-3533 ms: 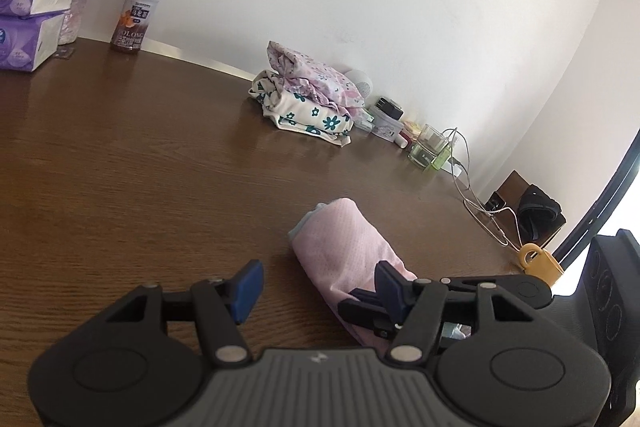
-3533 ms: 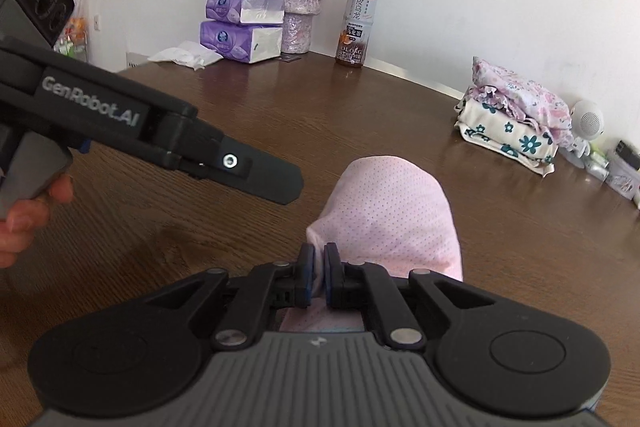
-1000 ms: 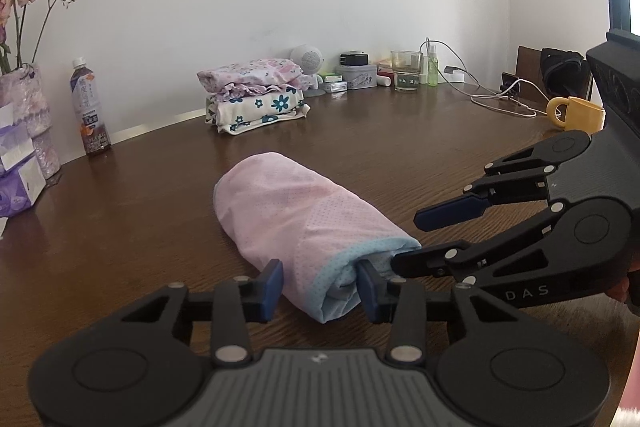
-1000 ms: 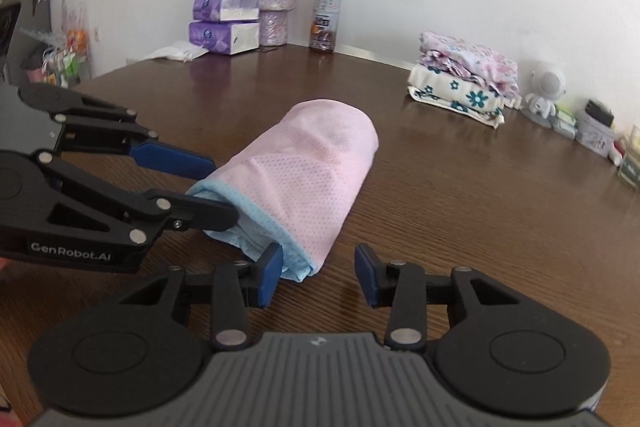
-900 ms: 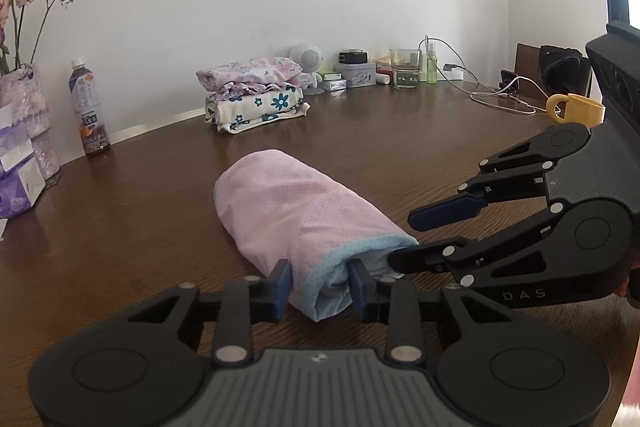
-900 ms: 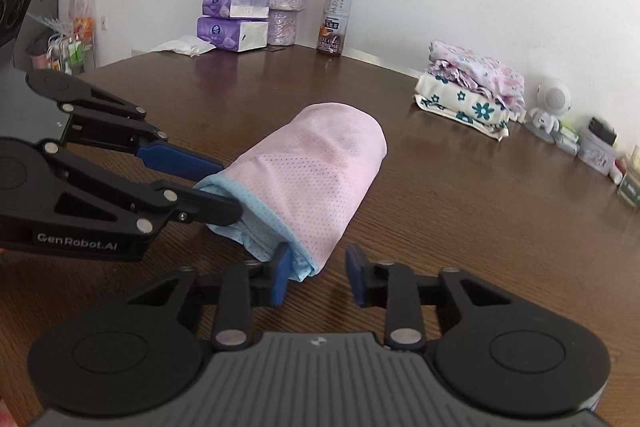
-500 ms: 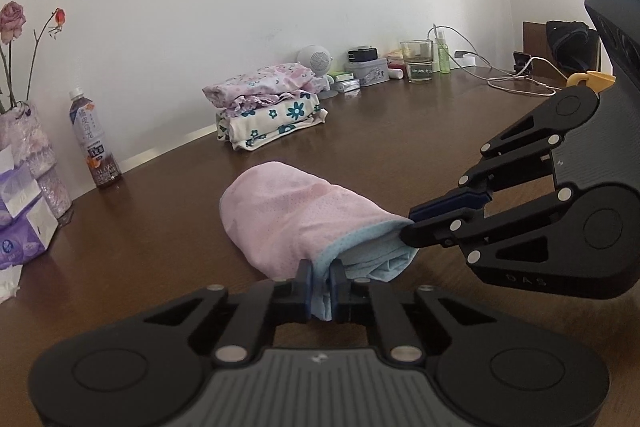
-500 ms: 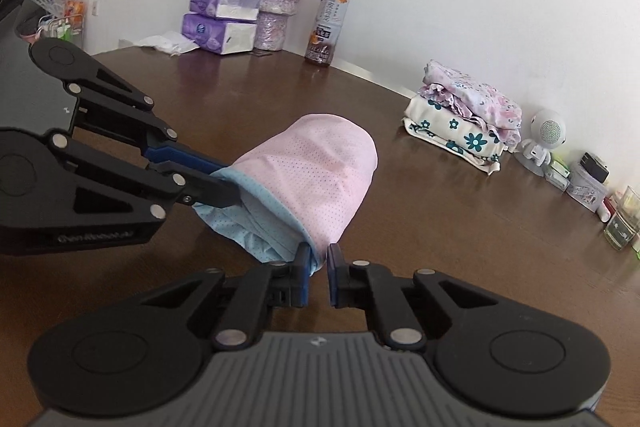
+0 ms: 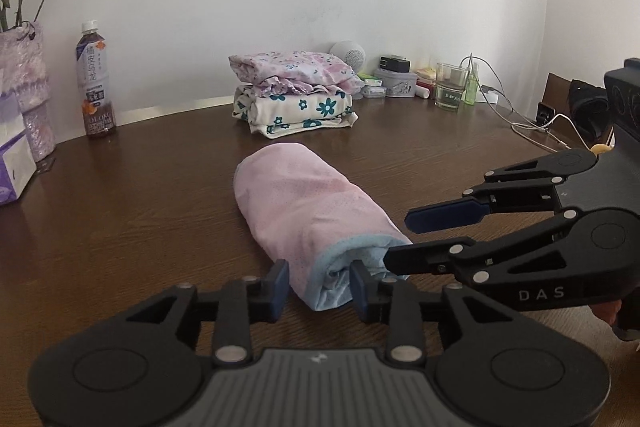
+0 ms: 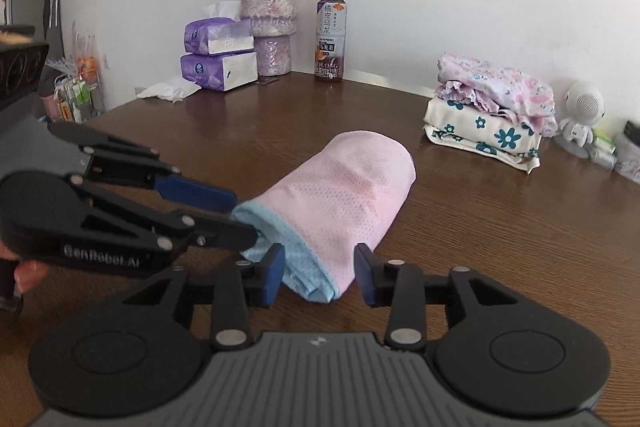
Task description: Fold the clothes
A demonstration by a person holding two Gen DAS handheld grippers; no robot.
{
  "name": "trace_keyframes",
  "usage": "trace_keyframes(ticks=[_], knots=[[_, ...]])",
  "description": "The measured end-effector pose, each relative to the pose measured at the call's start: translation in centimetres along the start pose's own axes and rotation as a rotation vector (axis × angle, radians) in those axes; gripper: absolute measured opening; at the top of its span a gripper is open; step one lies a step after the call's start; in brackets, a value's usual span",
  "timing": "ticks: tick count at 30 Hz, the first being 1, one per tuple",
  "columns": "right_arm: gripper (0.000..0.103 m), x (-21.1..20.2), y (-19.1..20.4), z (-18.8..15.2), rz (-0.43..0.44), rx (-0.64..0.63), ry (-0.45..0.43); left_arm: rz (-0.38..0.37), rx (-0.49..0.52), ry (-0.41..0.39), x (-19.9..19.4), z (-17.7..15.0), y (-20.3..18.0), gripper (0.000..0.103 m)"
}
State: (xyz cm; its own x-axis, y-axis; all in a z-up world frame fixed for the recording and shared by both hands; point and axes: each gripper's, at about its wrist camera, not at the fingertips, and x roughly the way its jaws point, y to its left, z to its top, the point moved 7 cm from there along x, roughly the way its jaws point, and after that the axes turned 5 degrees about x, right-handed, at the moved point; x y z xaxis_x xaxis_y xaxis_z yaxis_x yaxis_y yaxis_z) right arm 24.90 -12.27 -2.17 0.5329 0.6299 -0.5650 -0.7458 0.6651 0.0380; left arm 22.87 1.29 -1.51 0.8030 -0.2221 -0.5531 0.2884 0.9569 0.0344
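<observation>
Black tongs, two: left gripper [image 9: 319, 285] spread, right gripper [image 10: 320, 275] spread, both straddling near blue-edged end of one pink rolled garment [image 10: 340, 195] lying on wooden table [image 10: 500, 227]. Beyond: stack of two folded clothes [image 9: 294, 95], one tea bottle [image 9: 95, 81].

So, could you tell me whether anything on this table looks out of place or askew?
Mostly tidy. The pink garment is a loose roll rather than a flat fold, its blue inner layer bunching out at the near end. A crumpled tissue lies loose beside the tissue packs. Nothing spilled or damaged.
</observation>
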Motion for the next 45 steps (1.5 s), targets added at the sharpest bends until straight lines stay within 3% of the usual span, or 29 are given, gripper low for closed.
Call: trace_keyframes(ticks=[6, 8, 11, 16, 20, 27, 34, 36, 41, 43, 45], knots=[[0.036, 1.3, 0.3, -1.1, -0.071, -0.03, 0.036, 0.035, 0.035, -0.004, 0.7, 0.1, -0.7, 0.033], [0.02, 1.6, 0.1, -1.3, -0.065, -0.007, 0.045, 0.04, 0.041, 0.018, 1.1, -0.2, -0.7, 0.009], [0.01, 1.4, -0.5, -1.1, -0.061, 0.029, 0.034, 0.035, 0.031, 0.024, 1.1, -0.3, -0.6, 0.006], [0.009, 1.4, -1.3, -1.2, -0.075, 0.044, 0.038, 0.028, 0.076, 0.033, 0.9, -0.6, -1.7, 0.006], [0.012, 0.7, -1.9, -1.0, -0.06, 0.07, 0.036, 0.029, 0.13, 0.02, 0.5, -0.7, -3.1, 0.006], [0.023, -2.2, -3.4, 0.0, -0.024, 0.128, -0.045, 0.042, 0.237, 0.008, 0.1, -1.1, -5.5, 0.006], [0.038, -4.9, -6.0, -0.7, 0.02, 0.281, -0.081, -0.049, 0.276, 0.022, 0.5, -1.0, -9.2, 0.006], [0.038, -6.1, -6.8, -1.2, 0.013, 0.319, -0.098, -0.095, 0.294, 0.026, 0.9, -0.7, -10.8, 0.008], [0.039, -8.5, -7.1, -2.3, -0.031, 0.318, -0.106, -0.209, 0.274, 0.013, -0.4, -0.2, -12.1, 0.023], [0.041, -8.8, -6.4, -2.8, -0.023, 0.298, -0.094, -0.164, 0.227, -0.007, -1.5, -0.2, -9.7, 0.034], [0.042, -9.0, -5.7, -3.4, -0.015, 0.277, -0.081, -0.12, 0.179, -0.027, -2.6, -0.1, -7.4, 0.036]])
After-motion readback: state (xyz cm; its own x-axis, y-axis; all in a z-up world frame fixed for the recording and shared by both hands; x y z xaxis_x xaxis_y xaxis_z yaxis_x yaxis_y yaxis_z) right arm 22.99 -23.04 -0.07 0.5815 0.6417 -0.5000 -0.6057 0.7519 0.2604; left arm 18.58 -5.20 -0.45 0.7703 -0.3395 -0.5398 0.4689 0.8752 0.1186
